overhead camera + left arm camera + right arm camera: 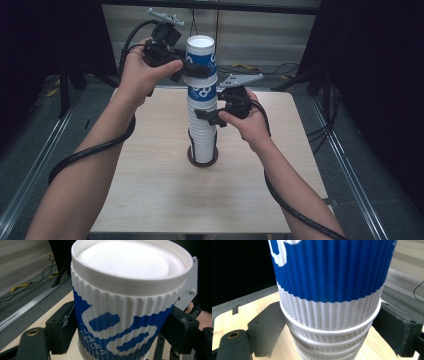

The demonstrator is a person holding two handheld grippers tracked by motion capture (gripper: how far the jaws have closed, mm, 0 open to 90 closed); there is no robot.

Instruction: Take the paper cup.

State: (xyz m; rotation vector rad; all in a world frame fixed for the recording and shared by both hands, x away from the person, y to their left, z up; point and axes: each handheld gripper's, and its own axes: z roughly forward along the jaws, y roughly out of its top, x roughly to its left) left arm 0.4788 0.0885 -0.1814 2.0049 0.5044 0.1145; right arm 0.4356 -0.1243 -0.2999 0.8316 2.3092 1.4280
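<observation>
Here, on a pale wooden table (150,200) ringed by grey floor (45,135) and dark curtains (380,75), the left gripper (192,70) pinches the top cup (201,55) of an upright stack (202,135) that the right gripper (207,116) clasps midway.

- A table (150,200) with a pale wood-grain top carries everything; it is roughly square with rounded corners.
- A round dark base (202,161) lies directly on the top, a little toward 12 o'clock from the table's middle.
- A tall stack of ribbed paper cups (202,135) stands upright in that base; the lower cups are white, the upper ones blue and white.
- Grey floor with metal rails surrounds the table at 3 and 9 o'clock.
</observation>
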